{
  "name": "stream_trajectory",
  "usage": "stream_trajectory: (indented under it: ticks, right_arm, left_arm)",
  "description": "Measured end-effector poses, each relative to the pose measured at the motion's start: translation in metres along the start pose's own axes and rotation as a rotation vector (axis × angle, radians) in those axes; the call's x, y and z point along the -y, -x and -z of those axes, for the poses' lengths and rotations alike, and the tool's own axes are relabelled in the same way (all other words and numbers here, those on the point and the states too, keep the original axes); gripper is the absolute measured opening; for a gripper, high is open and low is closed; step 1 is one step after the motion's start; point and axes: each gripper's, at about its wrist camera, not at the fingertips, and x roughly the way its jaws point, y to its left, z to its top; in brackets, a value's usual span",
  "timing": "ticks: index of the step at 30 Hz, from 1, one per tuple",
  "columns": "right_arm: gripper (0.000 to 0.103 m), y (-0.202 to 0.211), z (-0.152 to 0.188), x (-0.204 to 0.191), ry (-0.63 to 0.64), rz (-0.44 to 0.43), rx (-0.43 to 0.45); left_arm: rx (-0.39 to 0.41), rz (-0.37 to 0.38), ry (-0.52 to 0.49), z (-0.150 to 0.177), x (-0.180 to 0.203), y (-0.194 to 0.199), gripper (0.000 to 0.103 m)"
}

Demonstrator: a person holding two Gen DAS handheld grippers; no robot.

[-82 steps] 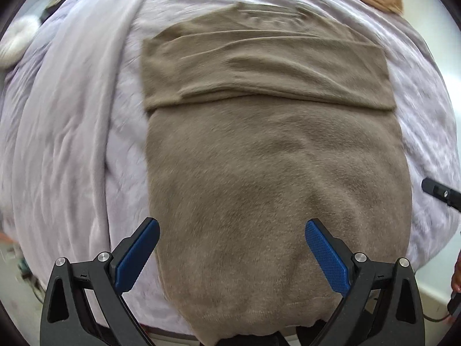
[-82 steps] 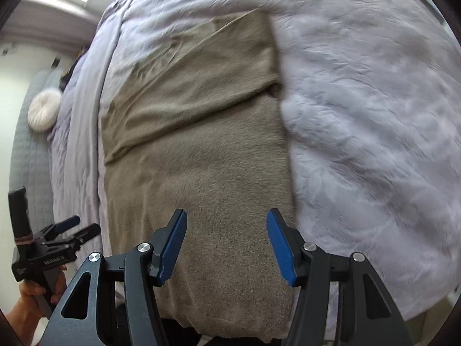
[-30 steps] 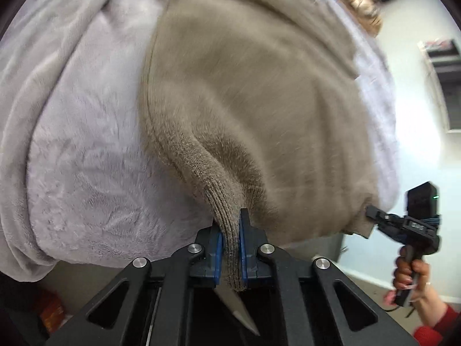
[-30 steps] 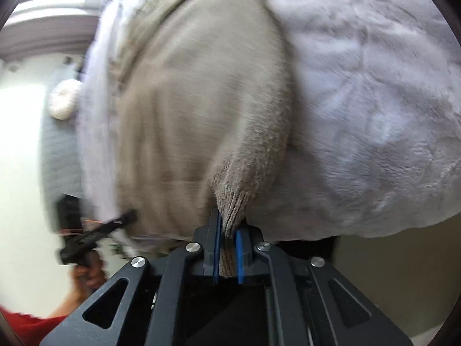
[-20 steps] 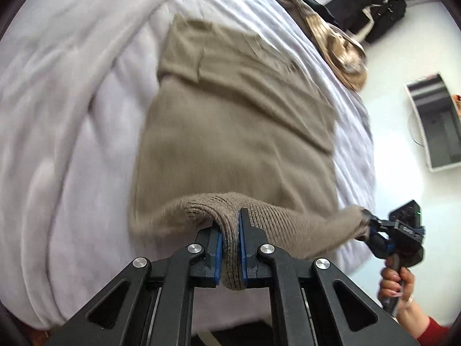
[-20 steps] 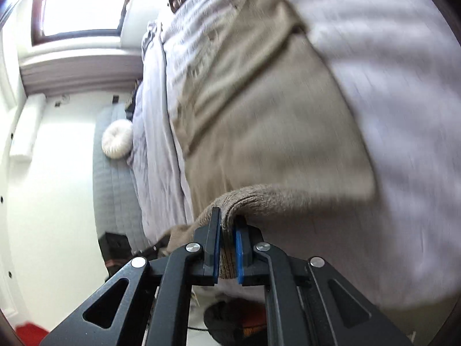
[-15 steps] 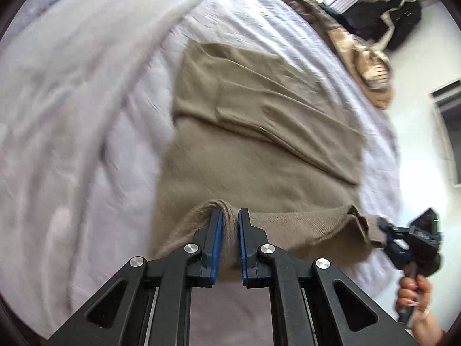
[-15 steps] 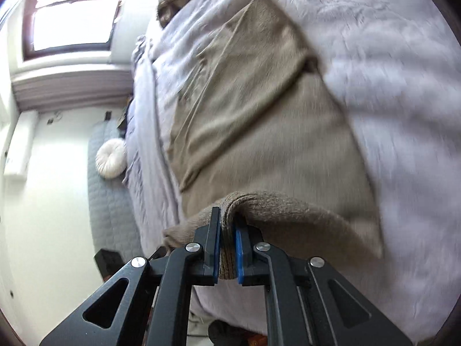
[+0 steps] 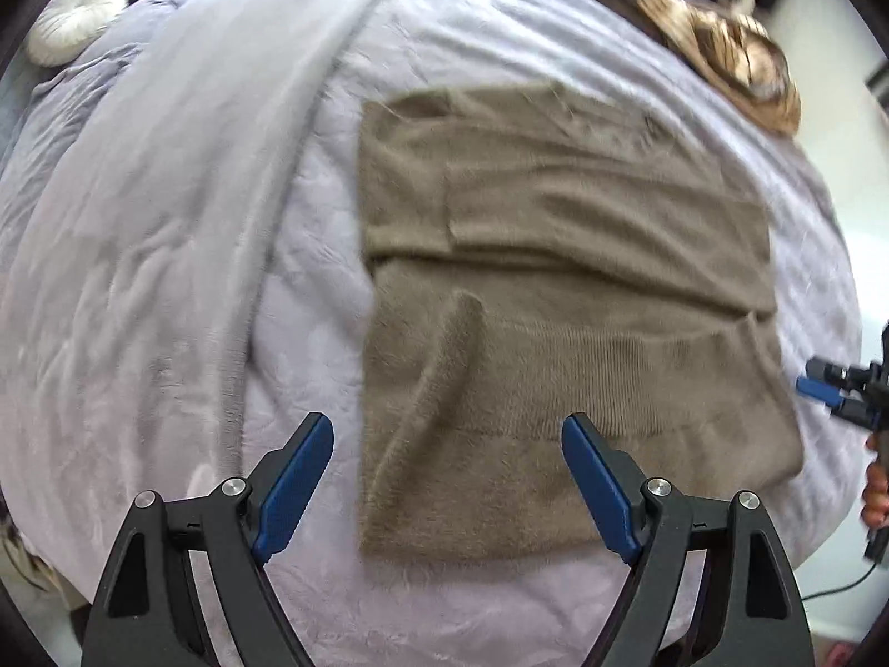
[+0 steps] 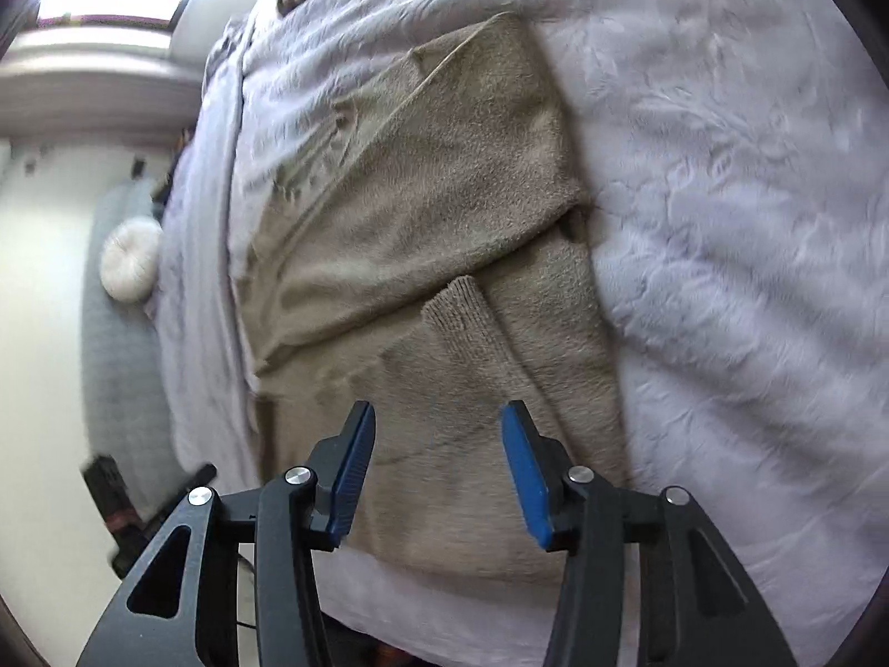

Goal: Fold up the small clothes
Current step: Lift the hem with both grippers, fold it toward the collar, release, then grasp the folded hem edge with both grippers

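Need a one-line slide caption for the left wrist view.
Open left gripper above a taupe sweater, hem folded up, on a lavender blanket.

No legible text or labels.

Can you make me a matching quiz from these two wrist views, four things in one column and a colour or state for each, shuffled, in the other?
Things:
1. sweater
2. blanket
3. round cushion
4. left gripper

Descriptions:
A. open, holding nothing
B. pale lilac, fuzzy, spread over the bed
C. white, beside the bed's far edge
D. taupe knit, ribbed hem folded up over its body

Pairs: 1-D, 2-B, 3-C, 4-A
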Motion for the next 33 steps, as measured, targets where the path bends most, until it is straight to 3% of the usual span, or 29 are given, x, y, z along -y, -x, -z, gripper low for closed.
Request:
stream_trajectory:
  ticks: [4,8,18,21,23,24,28,33]
  right_arm:
    - [0.053,-0.013,0.001,-0.004,0.089,0.103,-0.048]
    - [0.053,-0.027,-0.003,-0.014,0.144,0.146,-0.067]
    - [0.053,-0.048,-0.012,-0.021,0.235,0.313,-0.035]
    - [0.052,-0.061,-0.011,-0.018,0.220,0.336,-0.058]
    - [0.032,-0.063,-0.004,-0.022,0.247,0.333,-0.056]
    - [0.014,-0.064,0.002,-0.028,0.284,0.345,-0.057]
    - [0.012,-0.053,0.019,-0.047,0.376,0.401,-0.027]
    - [0.012,-0.010,0.029,-0.080,0.445,0.424,0.088]
  left_arm:
    - [-0.049,-0.020,-0.054,-0.004,0.015,-0.020,0.085]
    - [-0.071,-0.011,-0.092,-0.011,0.021,-0.037,0.085]
    - [-0.167,0.080,-0.195,-0.028,0.014,-0.085,0.083]
    - [-0.189,0.081,-0.216,-0.027,0.013,-0.091,0.056]
    - [-0.183,0.097,-0.204,-0.027,0.008,-0.089,0.028]
    - [-0.173,0.116,-0.196,-0.027,0.005,-0.086,0.008]
    - [-0.095,0.190,-0.174,-0.027,-0.003,-0.051,0.007]
    - [0.036,0.237,-0.192,-0.033,-0.003,0.007,0.007]
